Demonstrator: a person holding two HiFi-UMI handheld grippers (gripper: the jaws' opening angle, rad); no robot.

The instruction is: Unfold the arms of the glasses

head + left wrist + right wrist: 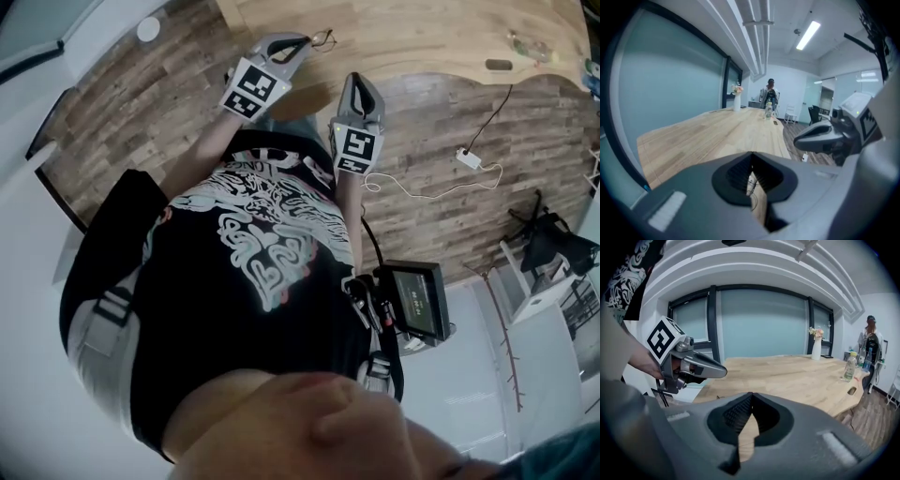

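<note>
Holding: left tongs (751, 155) pinched on glasses (323, 39).
Idle: right tongs (751, 394) closed, empty.
Advice: open right tongs, catch arm tip, swing outward gently.

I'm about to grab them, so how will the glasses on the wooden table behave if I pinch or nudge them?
The glasses look thin and wire-framed, so they are probably light and apt to slide on the smooth wooden table when nudged. The fine frame likely bends easily, so the left gripper should pinch gently. Lying flat, they seem unlikely to roll.
</note>
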